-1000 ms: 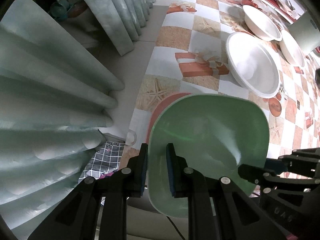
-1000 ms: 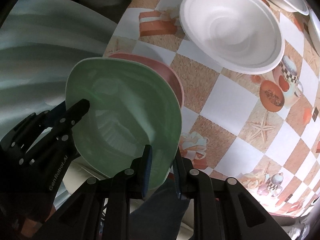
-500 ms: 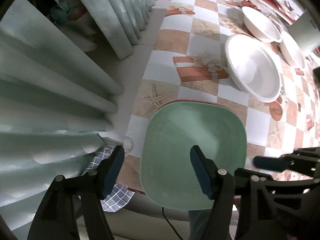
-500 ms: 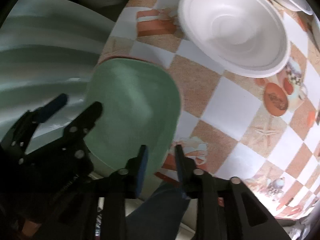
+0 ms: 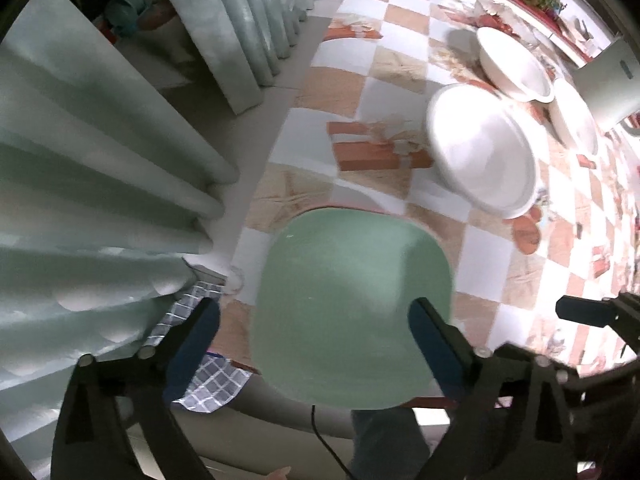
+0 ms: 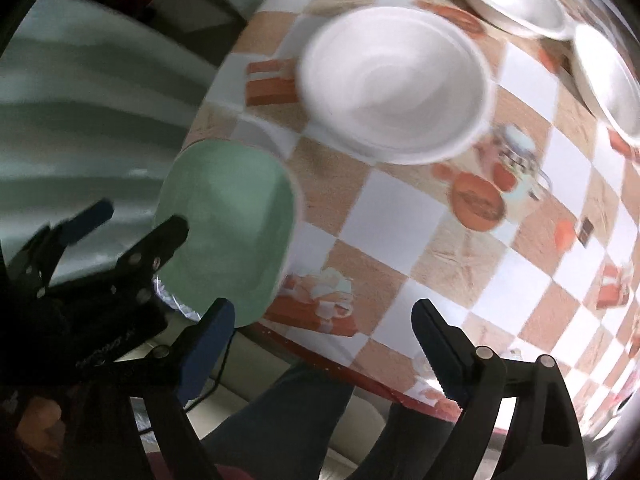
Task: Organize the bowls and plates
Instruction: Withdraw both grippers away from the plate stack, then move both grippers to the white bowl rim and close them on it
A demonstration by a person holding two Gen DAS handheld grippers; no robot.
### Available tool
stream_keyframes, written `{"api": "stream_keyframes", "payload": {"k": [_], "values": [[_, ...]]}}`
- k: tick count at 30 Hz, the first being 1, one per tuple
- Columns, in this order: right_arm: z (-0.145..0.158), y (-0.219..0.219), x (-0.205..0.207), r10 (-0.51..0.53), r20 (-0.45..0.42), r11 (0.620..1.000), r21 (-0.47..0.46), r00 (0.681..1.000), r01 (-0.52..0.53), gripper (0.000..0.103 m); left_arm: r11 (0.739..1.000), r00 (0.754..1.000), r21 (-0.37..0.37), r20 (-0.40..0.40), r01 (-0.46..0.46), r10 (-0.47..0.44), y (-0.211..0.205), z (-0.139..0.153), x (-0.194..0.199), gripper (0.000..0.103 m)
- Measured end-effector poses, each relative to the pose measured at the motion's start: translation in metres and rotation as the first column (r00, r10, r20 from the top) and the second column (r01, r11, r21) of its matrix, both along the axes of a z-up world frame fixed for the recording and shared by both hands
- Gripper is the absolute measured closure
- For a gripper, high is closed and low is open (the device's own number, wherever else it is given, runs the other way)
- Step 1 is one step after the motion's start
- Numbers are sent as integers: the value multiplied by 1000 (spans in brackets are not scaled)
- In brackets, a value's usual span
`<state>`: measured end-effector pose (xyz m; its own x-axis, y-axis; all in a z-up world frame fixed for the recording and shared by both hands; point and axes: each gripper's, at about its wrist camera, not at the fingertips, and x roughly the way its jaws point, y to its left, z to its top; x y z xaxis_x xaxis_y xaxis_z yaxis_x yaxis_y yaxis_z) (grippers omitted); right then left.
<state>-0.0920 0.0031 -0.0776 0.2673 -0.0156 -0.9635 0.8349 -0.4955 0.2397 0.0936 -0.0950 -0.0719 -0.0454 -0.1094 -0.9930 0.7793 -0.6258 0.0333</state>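
A green square plate (image 5: 352,312) lies flat near the table's front left corner, on a pink plate whose rim (image 5: 348,207) just shows behind it. My left gripper (image 5: 314,320) hangs over the green plate pointing straight down. Its jaws are opening wide and the pads touch nothing. My right gripper (image 6: 322,320) is to the right of the green plate (image 6: 228,224), over bare tablecloth, its jaws also opening with nothing between them. Three white bowls stand further back: a near one (image 5: 480,152) (image 6: 396,80) and two behind it (image 5: 516,64) (image 5: 572,120).
Pale green curtains (image 5: 120,160) hang close to the table's left side. The table edge (image 6: 304,344) runs just under both grippers, with a person's legs (image 6: 288,412) below it. A checked cloth (image 5: 208,376) lies at the left corner. A white container (image 5: 612,80) stands at the far right.
Both grippers opened and let go of the green plate, which went from tilted in the air to flat on the pink plate. My right gripper drew away to the right.
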Motion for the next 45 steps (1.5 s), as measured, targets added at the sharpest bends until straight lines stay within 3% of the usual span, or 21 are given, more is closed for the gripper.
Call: {"api": "stream_keyframes", "payload": {"k": [4,14,17,29,45], "values": [[3,16,-25,-93,-5,996,1,996,93,12,998,1000,54,-24,17,-16,6,5,-17,0],[30,38,-81,-255,-65,967,-38,965,253,12,993,993,45,-57,109,-106,16,24,-62,0],[25,44,-91,-289,-66,957,-37,955,287,12,991,990,20,-52,131,-130,19,28,-73,0],[22,31,-117,-312,-74,950,-35,947,310,12,991,991,12,-16,135,-135,3,18,-105,0],[-24,-17,-144,-310,-108,949,33,945,315,12,996,994,-8,54,94,-93,-49,-20,-137,0]]}}
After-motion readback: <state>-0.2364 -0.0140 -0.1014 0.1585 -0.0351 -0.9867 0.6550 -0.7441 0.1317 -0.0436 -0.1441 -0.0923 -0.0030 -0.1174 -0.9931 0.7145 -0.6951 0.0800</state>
